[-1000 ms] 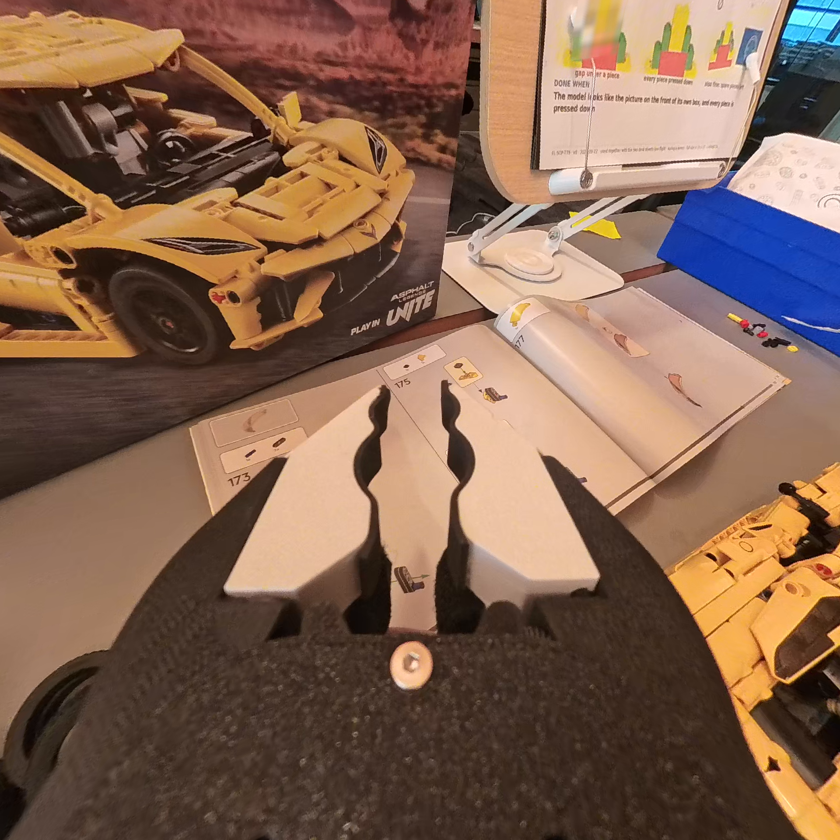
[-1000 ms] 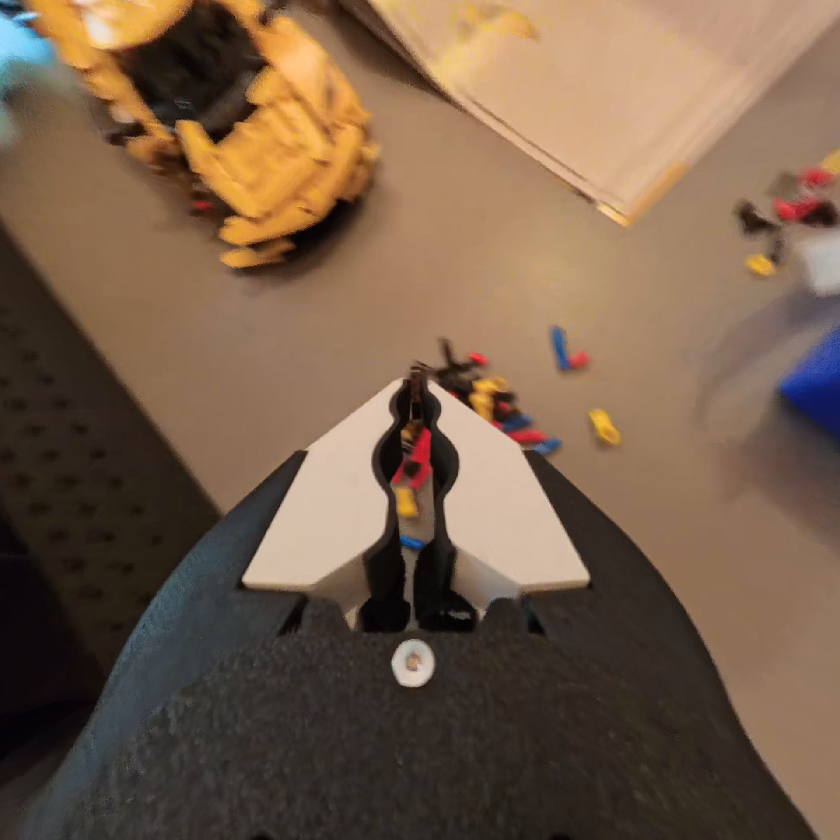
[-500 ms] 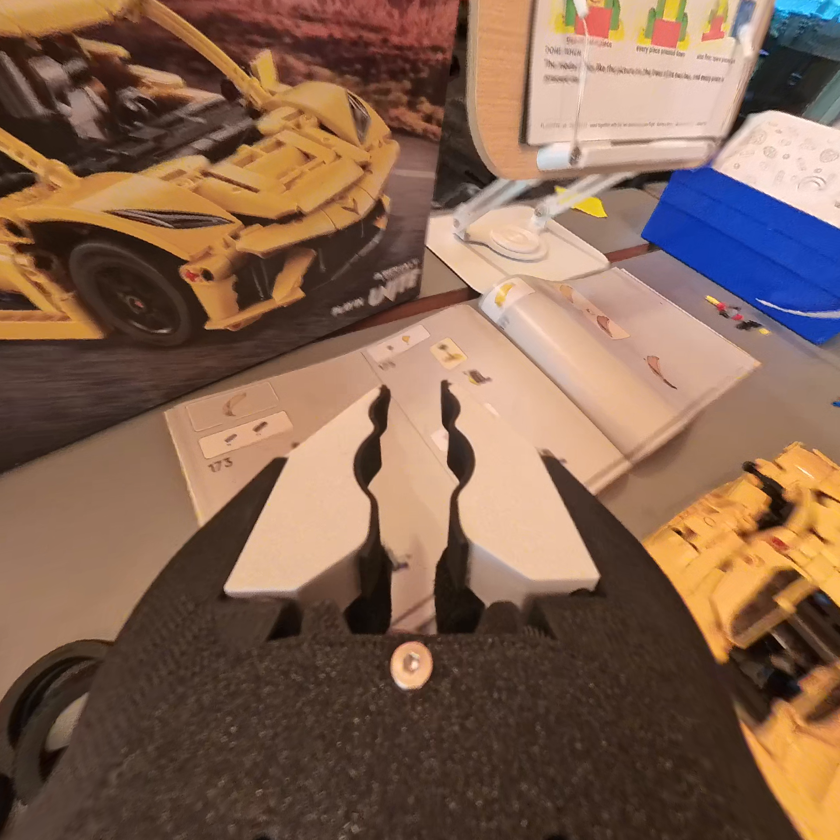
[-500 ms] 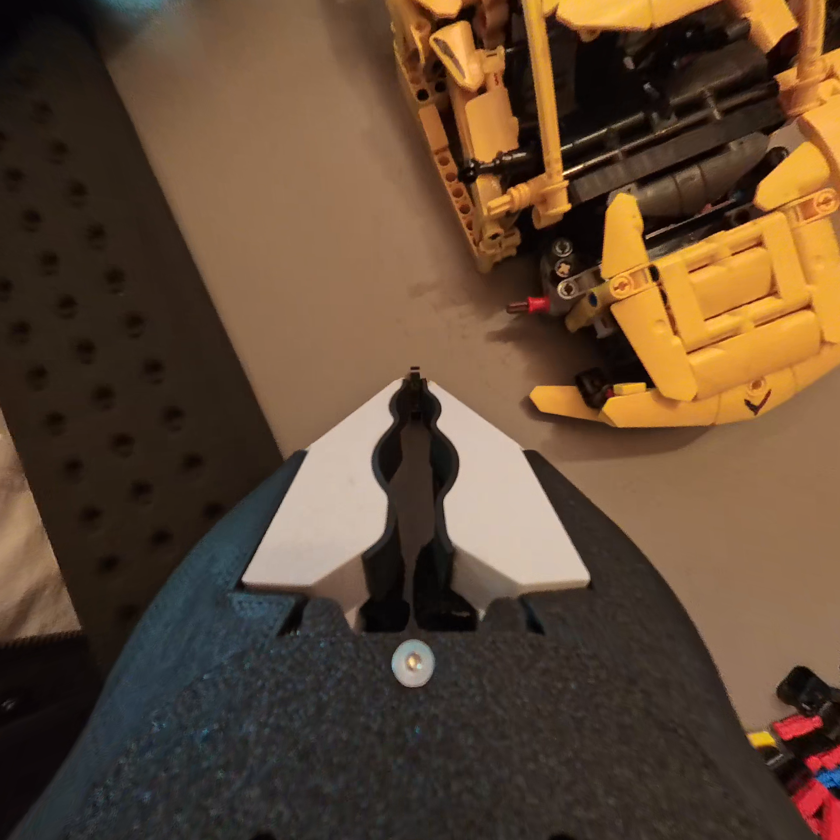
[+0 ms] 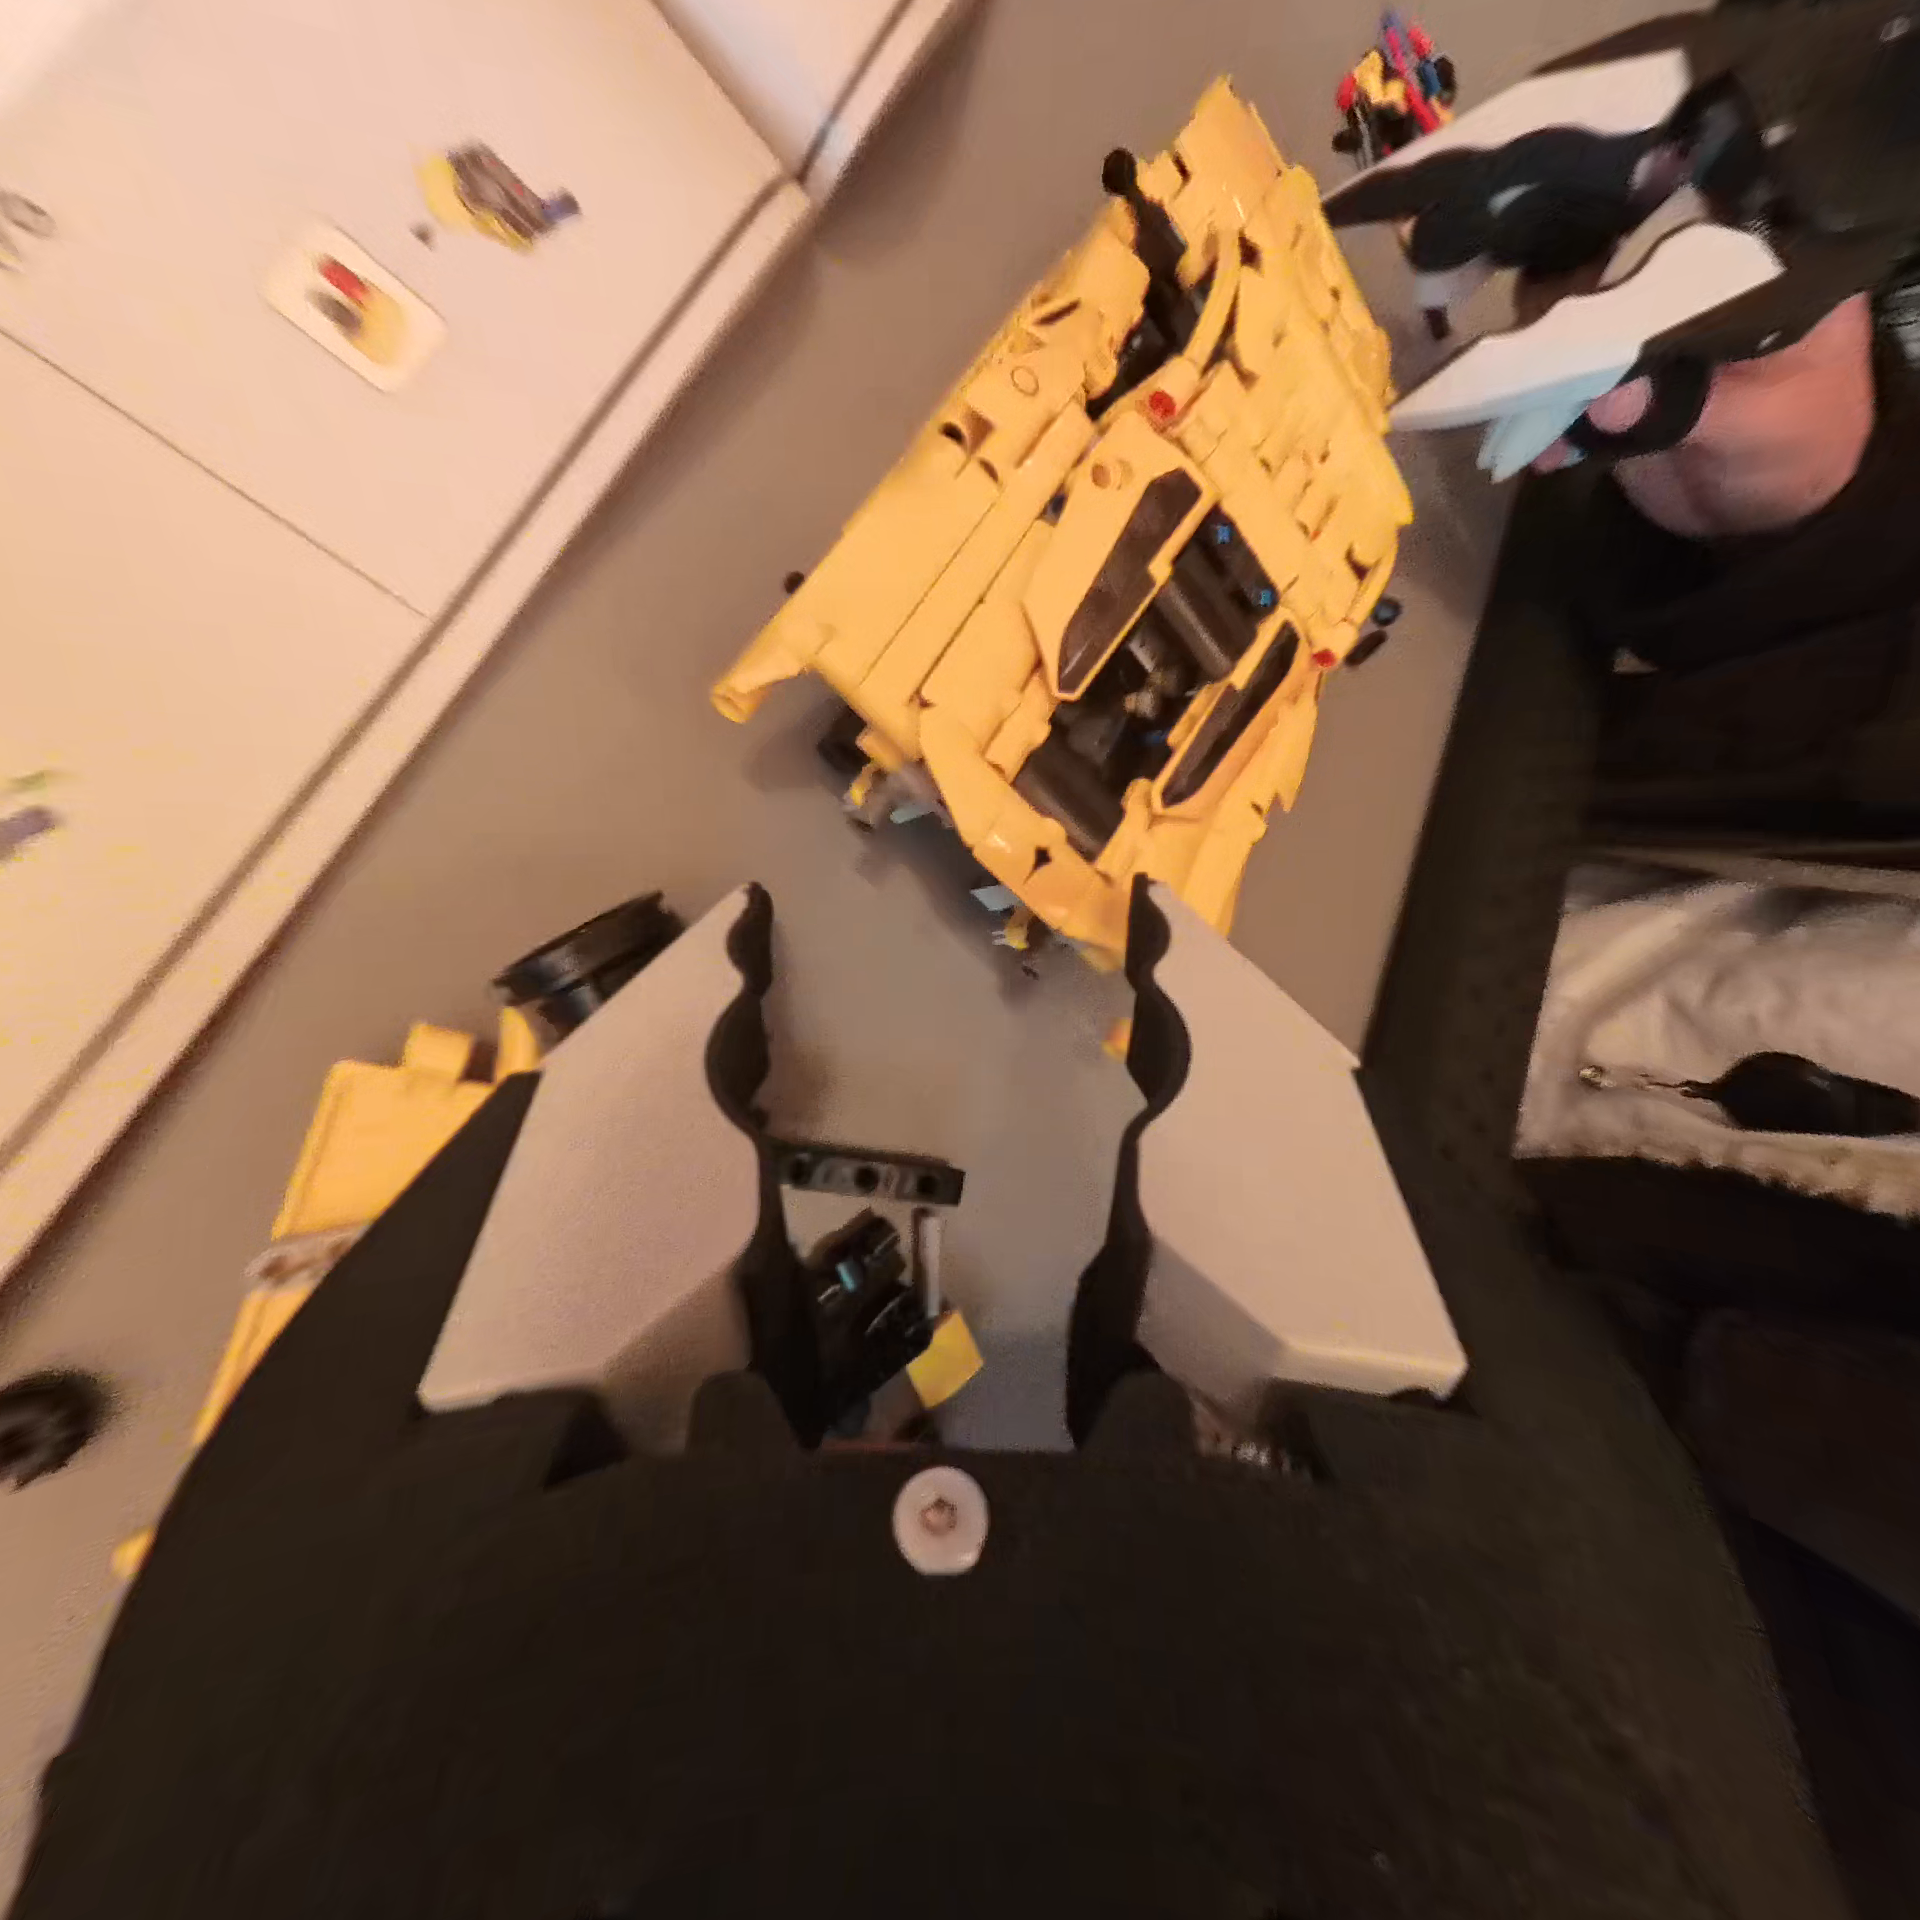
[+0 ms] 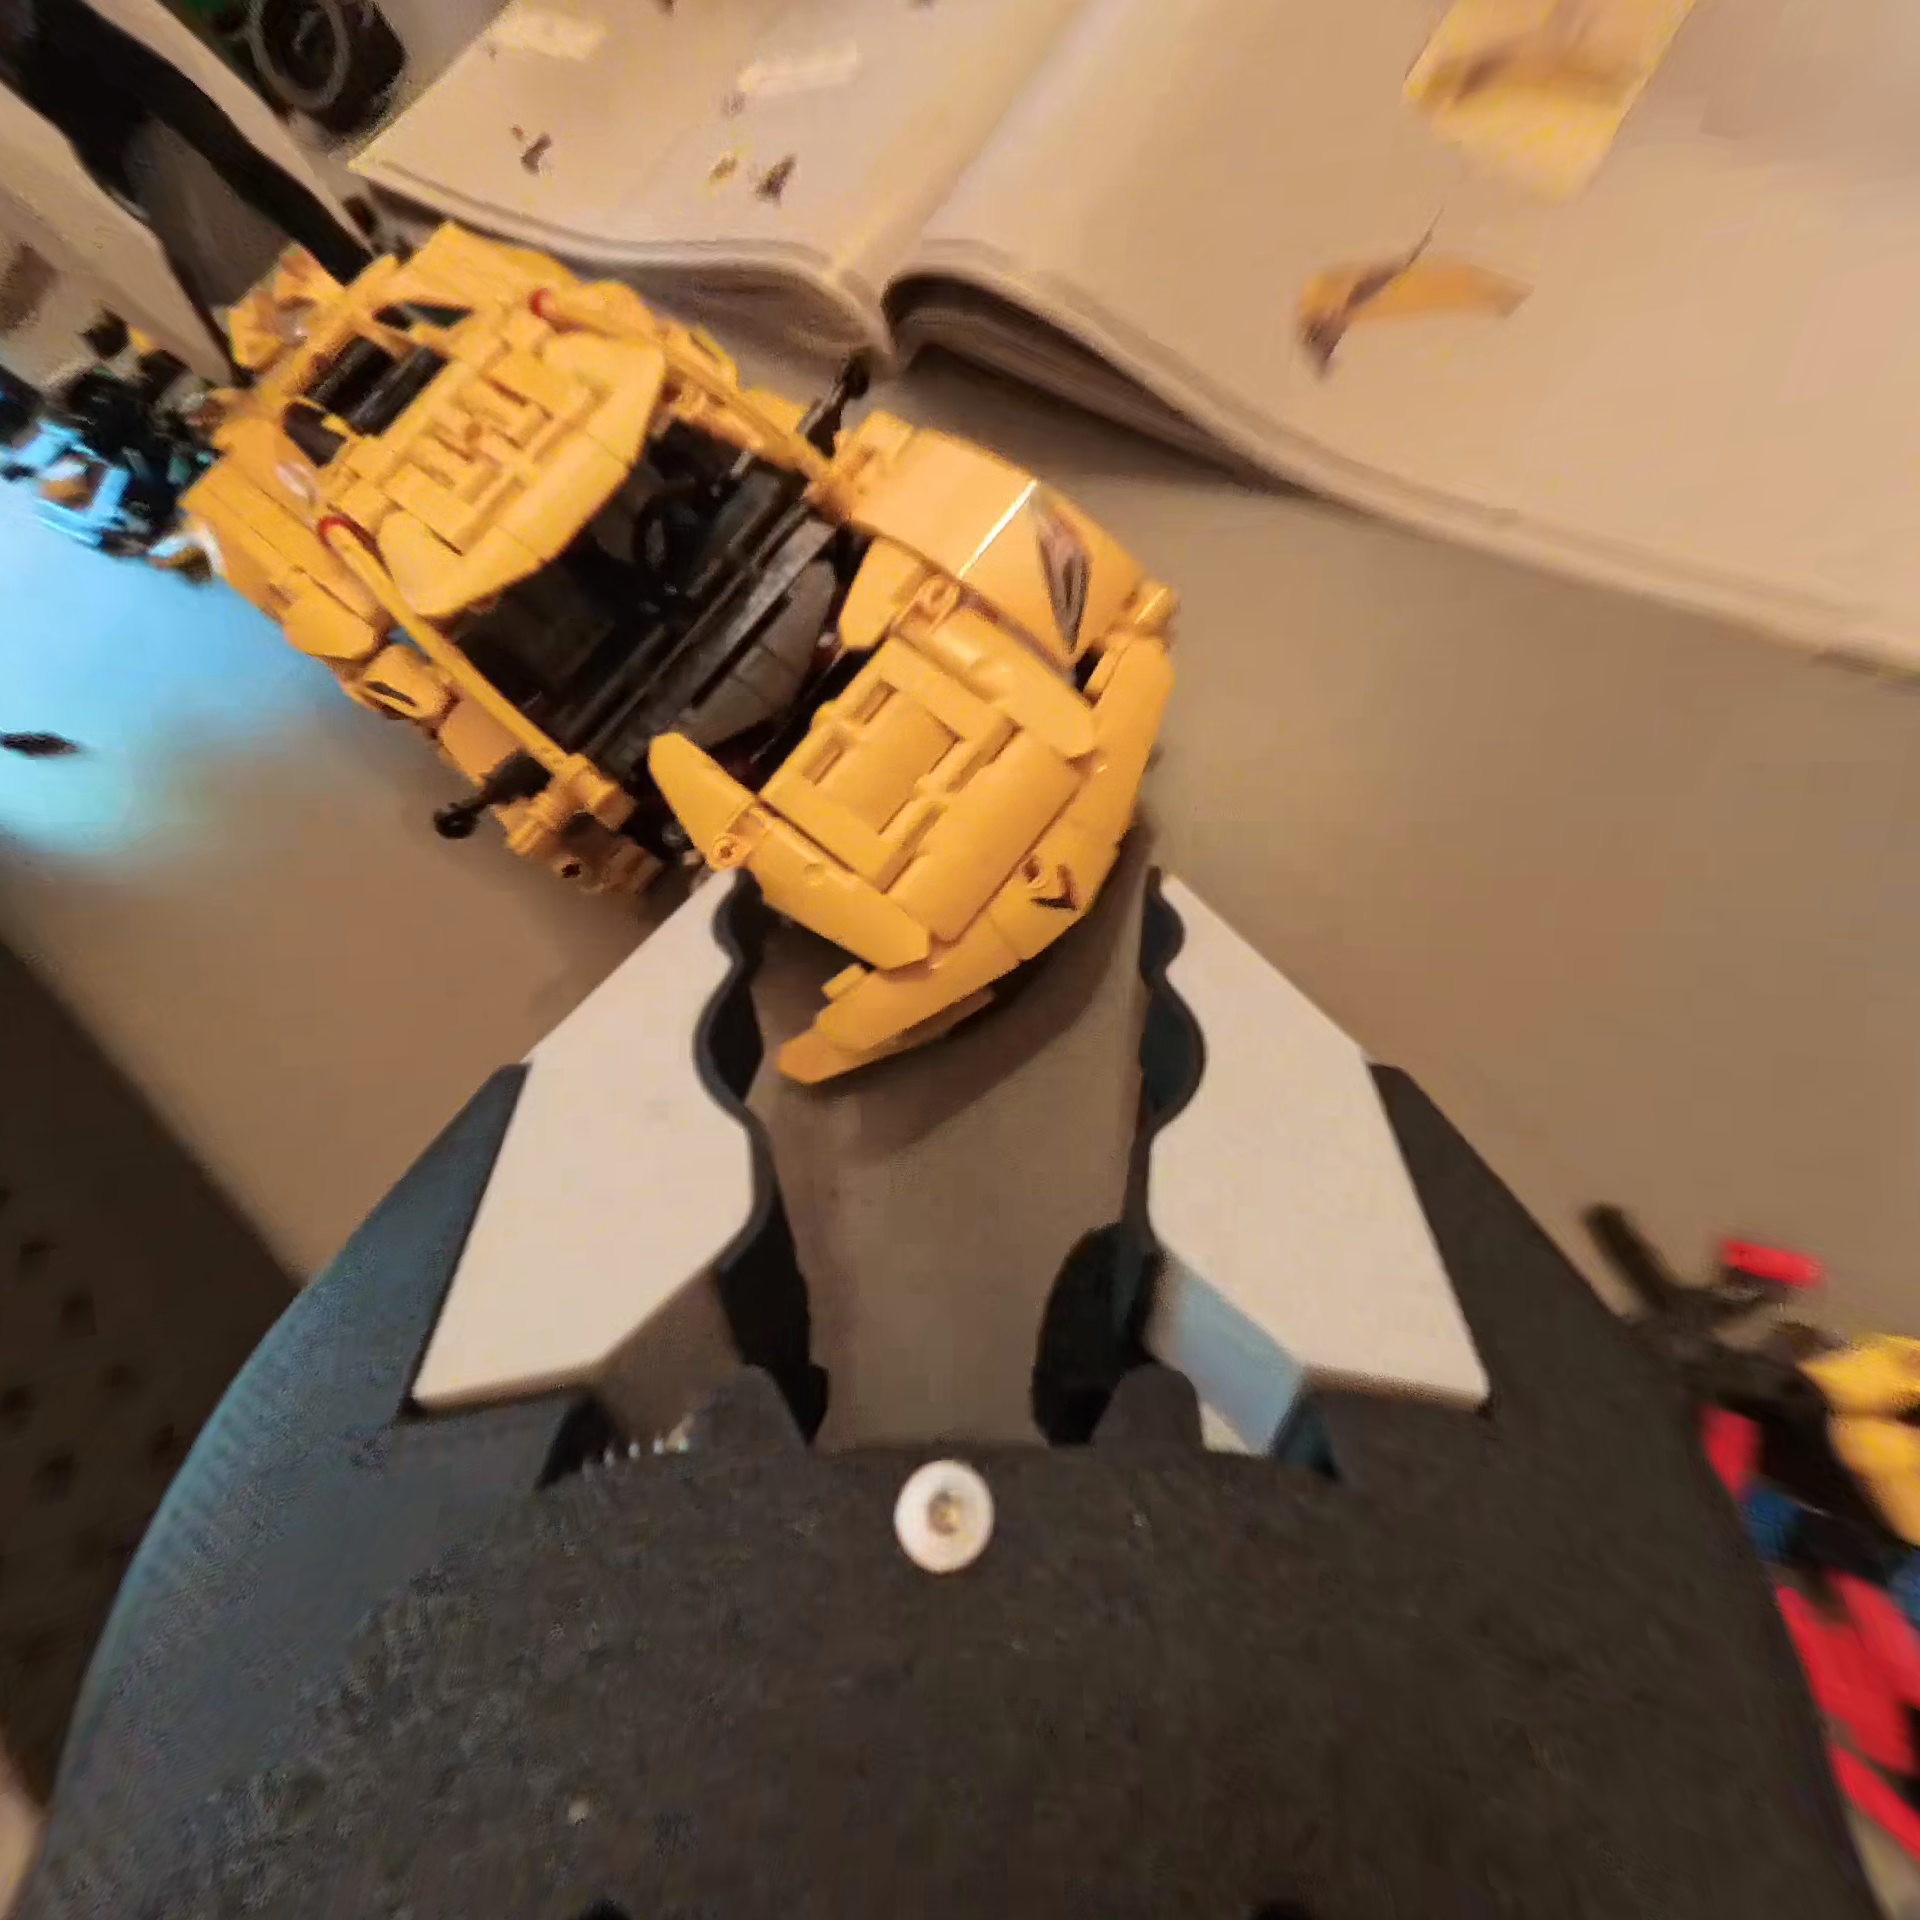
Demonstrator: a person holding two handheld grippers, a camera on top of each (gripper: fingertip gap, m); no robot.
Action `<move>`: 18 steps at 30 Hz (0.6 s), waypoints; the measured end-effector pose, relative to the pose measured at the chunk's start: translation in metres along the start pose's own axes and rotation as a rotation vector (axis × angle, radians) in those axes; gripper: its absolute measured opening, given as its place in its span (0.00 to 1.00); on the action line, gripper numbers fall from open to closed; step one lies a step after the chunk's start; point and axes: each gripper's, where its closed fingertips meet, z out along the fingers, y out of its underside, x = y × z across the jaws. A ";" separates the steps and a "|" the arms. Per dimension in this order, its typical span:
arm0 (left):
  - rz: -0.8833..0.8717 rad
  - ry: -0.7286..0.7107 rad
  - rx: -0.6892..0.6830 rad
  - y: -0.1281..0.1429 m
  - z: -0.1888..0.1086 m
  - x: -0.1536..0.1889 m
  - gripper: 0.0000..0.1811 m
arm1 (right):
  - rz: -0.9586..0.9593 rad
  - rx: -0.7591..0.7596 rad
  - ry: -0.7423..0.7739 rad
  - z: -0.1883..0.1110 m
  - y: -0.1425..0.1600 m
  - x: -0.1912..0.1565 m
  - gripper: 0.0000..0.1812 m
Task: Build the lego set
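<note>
The partly built yellow lego car (image 5: 1122,582) lies on the grey table (image 5: 582,748), ahead of my left gripper (image 5: 943,904), which is open and empty. Below its jaws lie a black beam with holes (image 5: 868,1179) and a small black and yellow assembly (image 5: 883,1309). My right gripper (image 6: 945,904) is open and empty, with the nose of the car (image 6: 727,623) just between its fingertips. It also shows in the left wrist view (image 5: 1361,312), open, at the car's far end.
An open instruction booklet (image 6: 1351,260) lies behind the car. Loose red, yellow and black pieces (image 6: 1818,1403) sit at the right. A black wheel (image 5: 587,956) and a yellow sub-assembly (image 5: 384,1132) lie at the left. A dark perforated mat (image 6: 104,1195) borders the table's near side.
My left gripper has swung from the box and booklet down to the table and car and opened wider. My right gripper, shut before, has opened and come up to the car's nose.
</note>
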 end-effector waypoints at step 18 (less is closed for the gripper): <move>0.096 0.000 0.015 -0.045 0.037 0.007 0.34 | 0.296 0.032 -0.083 0.011 -0.021 0.041 0.35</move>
